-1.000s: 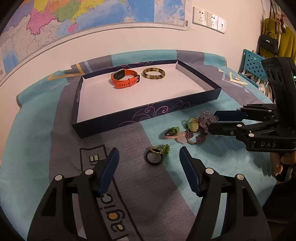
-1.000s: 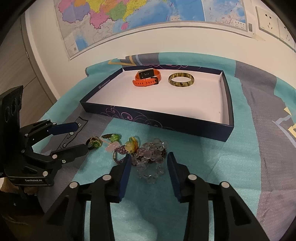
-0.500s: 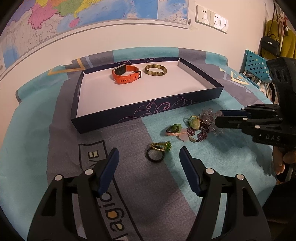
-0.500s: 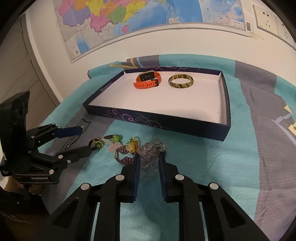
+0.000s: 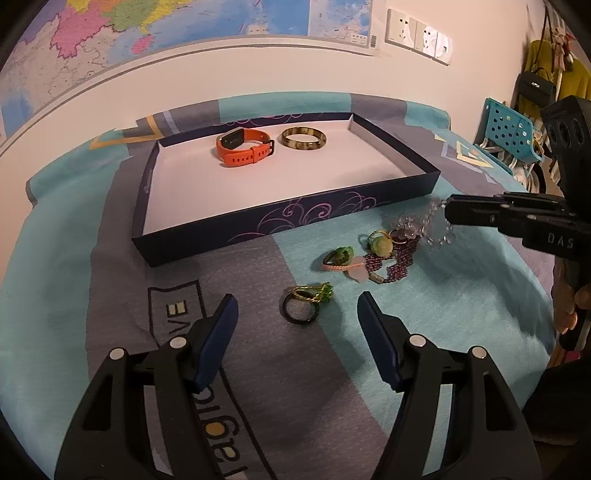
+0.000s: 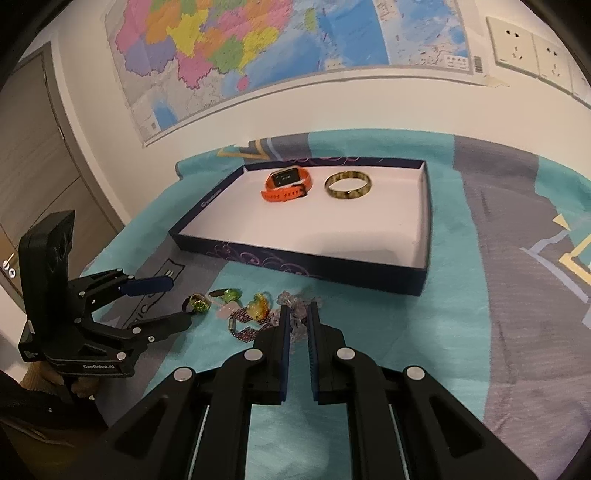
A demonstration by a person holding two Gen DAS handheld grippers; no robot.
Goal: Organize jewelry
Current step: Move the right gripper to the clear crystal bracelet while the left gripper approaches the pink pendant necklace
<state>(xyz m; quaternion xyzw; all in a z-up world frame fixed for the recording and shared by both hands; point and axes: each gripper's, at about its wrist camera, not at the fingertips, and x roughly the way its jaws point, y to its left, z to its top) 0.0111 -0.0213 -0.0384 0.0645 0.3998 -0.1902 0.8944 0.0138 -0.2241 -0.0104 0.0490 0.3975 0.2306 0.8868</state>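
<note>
A dark blue tray holds an orange watch and a mottled bangle. In front of it on the cloth lie a black ring, a green-stone ring, a purple bracelet and small green pieces. My right gripper is shut on a clear bead bracelet, lifted slightly off the cloth. My left gripper is open and empty, hovering around the black ring.
The teal and grey cloth covers the table. A wall with a map and sockets stands behind. A blue chair and hanging bags are at the right.
My right gripper closed on the clear bead bracelet and lifted it up from the pile. My left gripper stayed open over the black ring.
</note>
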